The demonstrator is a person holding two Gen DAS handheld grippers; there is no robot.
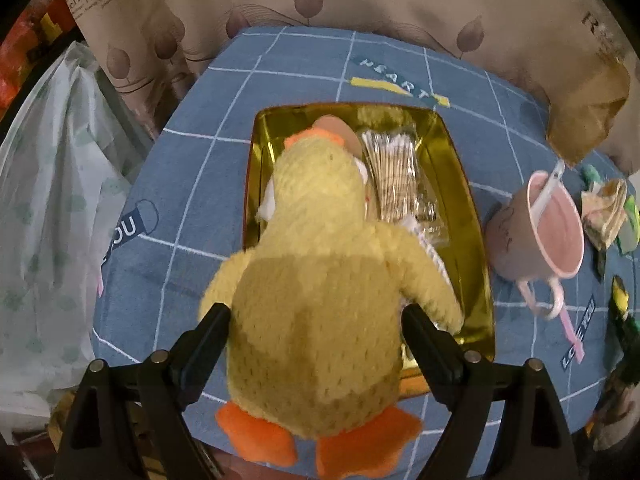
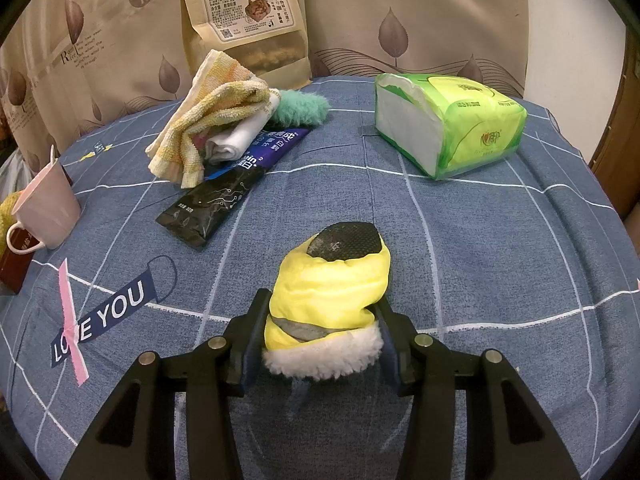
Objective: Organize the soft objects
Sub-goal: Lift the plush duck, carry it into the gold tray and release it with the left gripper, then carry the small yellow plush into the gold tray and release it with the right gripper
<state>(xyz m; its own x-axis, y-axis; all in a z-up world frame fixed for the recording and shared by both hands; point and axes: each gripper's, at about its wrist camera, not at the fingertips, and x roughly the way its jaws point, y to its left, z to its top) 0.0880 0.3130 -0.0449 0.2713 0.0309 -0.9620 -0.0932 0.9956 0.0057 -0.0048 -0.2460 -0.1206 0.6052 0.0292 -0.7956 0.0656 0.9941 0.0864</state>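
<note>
A yellow plush duck (image 1: 320, 240) with orange feet lies face down, its head and chest in the gold tray (image 1: 460, 184) and its feet over the tray's near edge. My left gripper (image 1: 315, 314) straddles the duck's body, open wide, its fingers beside the plush rather than squeezing it. A clear wrapped packet (image 1: 396, 172) lies in the tray beside the duck's head. My right gripper (image 2: 322, 302) is shut on a yellow fleece-lined mitten (image 2: 332, 280) with a white cuff and a black patch, which rests on the blue checked cloth (image 2: 480, 260).
A pink mug (image 1: 540, 228) with a spoon stands right of the tray. Farther back lie a yellow towel bundle (image 2: 212, 116), a green fluffy piece (image 2: 300, 106), a black and purple sachet (image 2: 224, 188), a green tissue pack (image 2: 448, 124) and a brown snack bag (image 2: 244, 20). A plastic bag (image 1: 52, 200) hangs at left.
</note>
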